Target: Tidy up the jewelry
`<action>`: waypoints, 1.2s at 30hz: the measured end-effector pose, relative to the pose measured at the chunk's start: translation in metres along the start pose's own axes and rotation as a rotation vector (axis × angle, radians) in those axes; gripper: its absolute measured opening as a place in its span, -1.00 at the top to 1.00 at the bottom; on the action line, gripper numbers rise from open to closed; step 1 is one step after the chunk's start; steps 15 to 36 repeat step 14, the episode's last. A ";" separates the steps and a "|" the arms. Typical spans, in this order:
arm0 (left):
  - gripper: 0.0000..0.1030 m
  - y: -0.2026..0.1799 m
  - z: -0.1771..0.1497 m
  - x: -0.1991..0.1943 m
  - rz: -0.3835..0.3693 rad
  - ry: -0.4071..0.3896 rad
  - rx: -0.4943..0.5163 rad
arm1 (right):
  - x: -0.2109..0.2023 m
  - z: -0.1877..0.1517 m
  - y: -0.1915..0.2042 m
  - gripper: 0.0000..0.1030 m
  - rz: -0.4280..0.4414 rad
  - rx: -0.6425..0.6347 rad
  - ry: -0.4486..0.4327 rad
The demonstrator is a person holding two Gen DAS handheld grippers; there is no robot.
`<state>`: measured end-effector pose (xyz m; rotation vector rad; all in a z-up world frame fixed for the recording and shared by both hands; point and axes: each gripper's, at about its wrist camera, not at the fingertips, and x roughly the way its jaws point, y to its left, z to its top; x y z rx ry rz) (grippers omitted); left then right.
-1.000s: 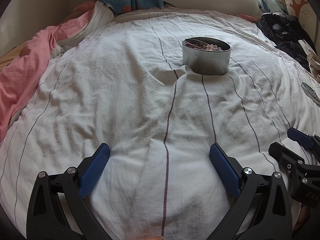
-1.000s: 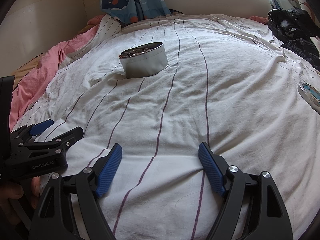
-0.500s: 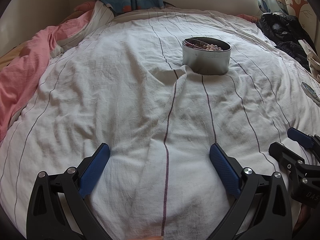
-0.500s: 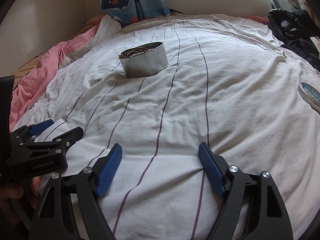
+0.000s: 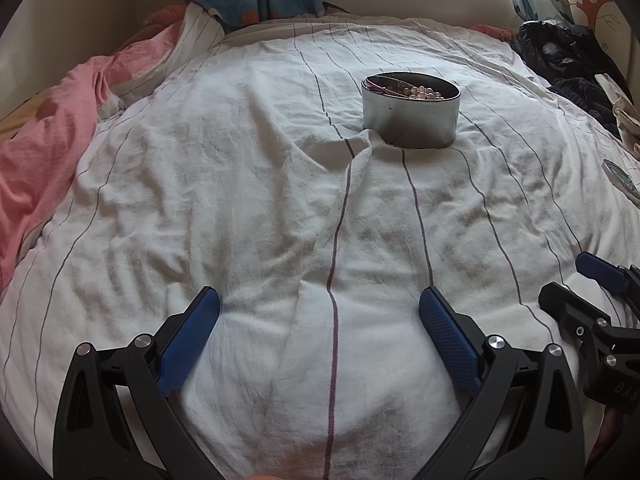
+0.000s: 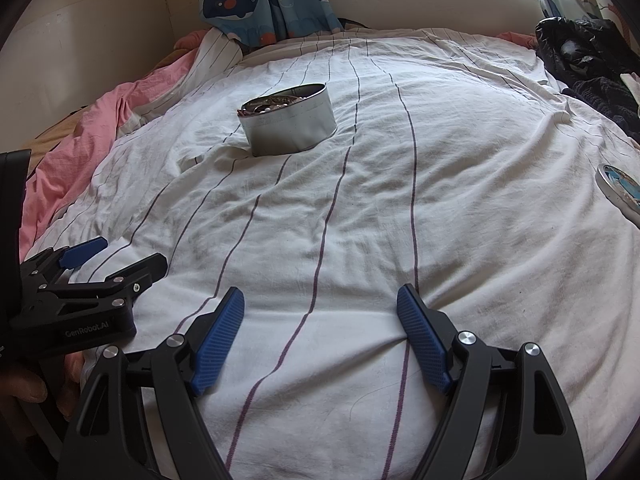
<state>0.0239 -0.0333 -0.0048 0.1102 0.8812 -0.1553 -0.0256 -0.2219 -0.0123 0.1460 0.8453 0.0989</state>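
The round metal tin (image 5: 411, 114) stands upright on the bed, at about one o'clock in the left wrist view and eleven o'clock in the right wrist view; it is lidless, and beads and other jewelry (image 5: 412, 90) lie heaped inside it, their kinds too small to tell; its lid (image 6: 620, 190) lies flat on the sheet, well apart from it, at three o'clock in the right view. No loose piece shows on the sheet, so the scene fits jewelry gathered and awaiting its lid, or a tin opened to be sorted; I bid neither.

The left tool (image 5: 319, 320) and right tool (image 6: 320, 308) both rest low at six o'clock, side by side, fingers spread wide and holding nothing. Any reach to the tin likely goes best slowly and from above, since the soft bedding under it would let it tip or slide if nudged; the second tool could steady its wall.

The white striped sheet (image 5: 240, 208) is creased, with a fold running up to the tin's base; a pink blanket (image 5: 44, 136) bunches at nine o'clock, whale-print curtains (image 6: 264, 0) hang at twelve, dark clothes (image 6: 580, 56) pile at two.
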 end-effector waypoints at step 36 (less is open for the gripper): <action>-0.86 0.004 0.004 0.003 0.058 0.008 -0.018 | 0.000 0.000 0.000 -0.47 0.000 0.000 0.000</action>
